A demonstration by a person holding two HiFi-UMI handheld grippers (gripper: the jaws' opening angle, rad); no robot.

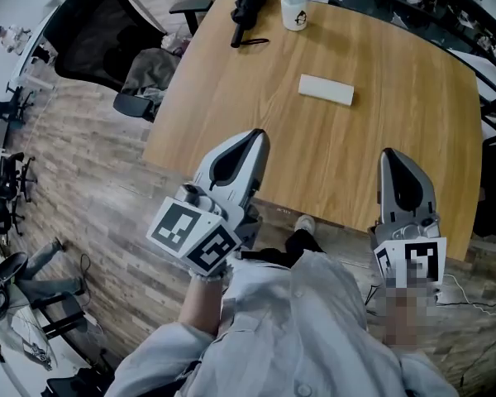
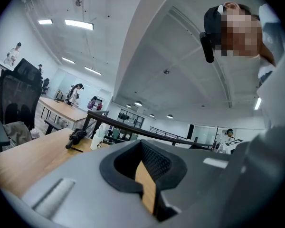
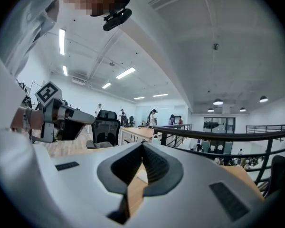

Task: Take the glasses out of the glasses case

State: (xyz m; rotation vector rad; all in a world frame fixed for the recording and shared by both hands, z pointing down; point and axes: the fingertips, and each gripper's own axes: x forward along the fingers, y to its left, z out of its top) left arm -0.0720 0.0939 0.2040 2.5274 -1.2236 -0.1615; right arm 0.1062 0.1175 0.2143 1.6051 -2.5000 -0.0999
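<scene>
Gripping nothing, left tool [image 2: 142,142], right tool [image 3: 142,145] are closed; head view shows glasses case [image 1: 326,89].

a person holds the left gripper [image 1: 255,139] and the right gripper [image 1: 390,155] out nearly level ahead of the chest, side by side and well apart, each with its jaws closed tip to tip, empty.
</scene>
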